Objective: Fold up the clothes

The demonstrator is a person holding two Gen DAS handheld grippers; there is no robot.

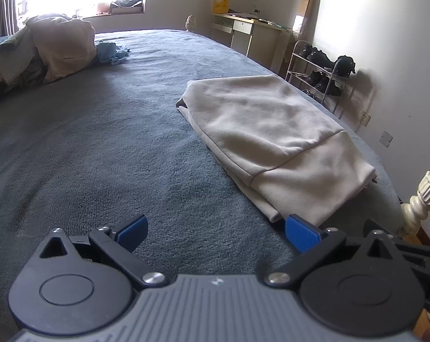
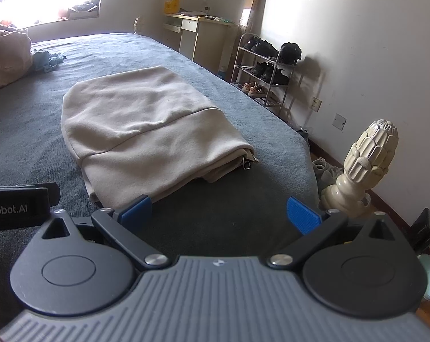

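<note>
A beige garment lies folded into a thick rectangle on the grey-blue bed cover, near the bed's right edge. In the right wrist view the same garment shows a metal zip pull at its near right corner. My left gripper is open, just short of the garment's near corner, holding nothing. My right gripper is also open, hovering before the garment's near edge with nothing between its fingers. Part of the left gripper's body appears at the left border of the right wrist view.
A heap of tan and green clothes and a crumpled blue item lie at the bed's far left. A carved cream bedpost stands at the near right corner. A shoe rack and a desk line the right wall.
</note>
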